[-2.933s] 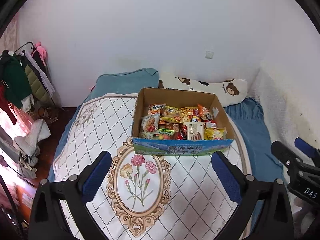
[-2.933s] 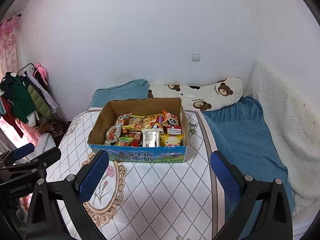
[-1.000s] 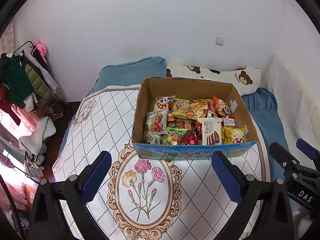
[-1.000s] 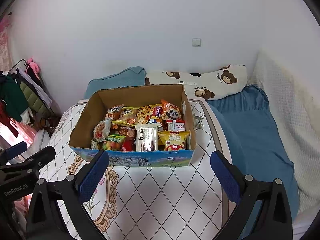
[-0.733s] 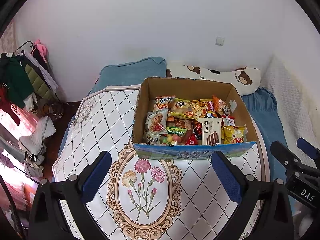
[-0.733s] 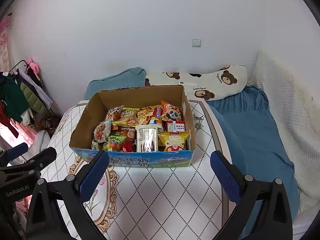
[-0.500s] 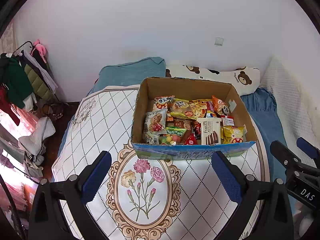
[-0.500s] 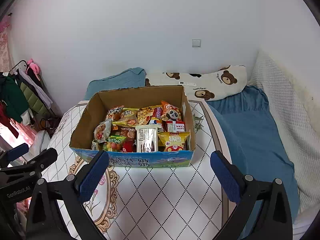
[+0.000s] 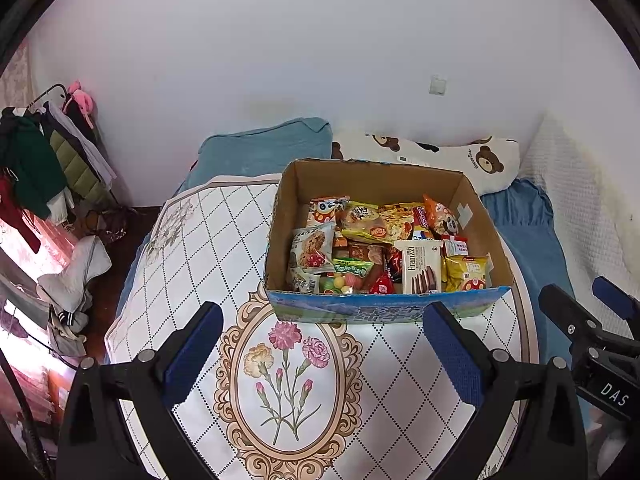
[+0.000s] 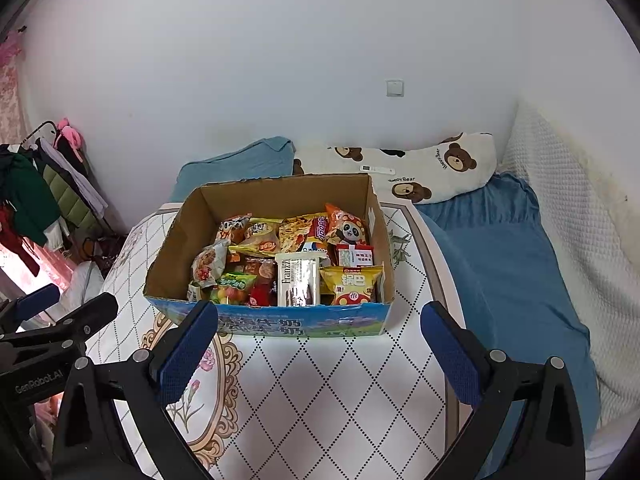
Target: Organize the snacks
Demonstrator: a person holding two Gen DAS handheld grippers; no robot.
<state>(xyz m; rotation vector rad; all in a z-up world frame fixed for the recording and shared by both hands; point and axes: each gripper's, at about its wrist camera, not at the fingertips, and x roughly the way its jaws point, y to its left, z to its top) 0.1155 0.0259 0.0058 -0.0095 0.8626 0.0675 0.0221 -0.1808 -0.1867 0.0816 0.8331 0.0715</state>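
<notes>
The snack packets (image 9: 384,248) are heaped in a cardboard box (image 9: 276,240) on the patterned bench (image 9: 192,256). They are judged light, crinkly and crushable; the stiff Franzzi pack (image 10: 298,278) is best pinched by its edges. Both the left tongs (image 9: 320,352) and the right tongs (image 10: 318,350) are held spread and empty.

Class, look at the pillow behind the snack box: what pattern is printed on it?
Brown bear faces on a cream ground; the pillow shows best in the right wrist view.
</notes>
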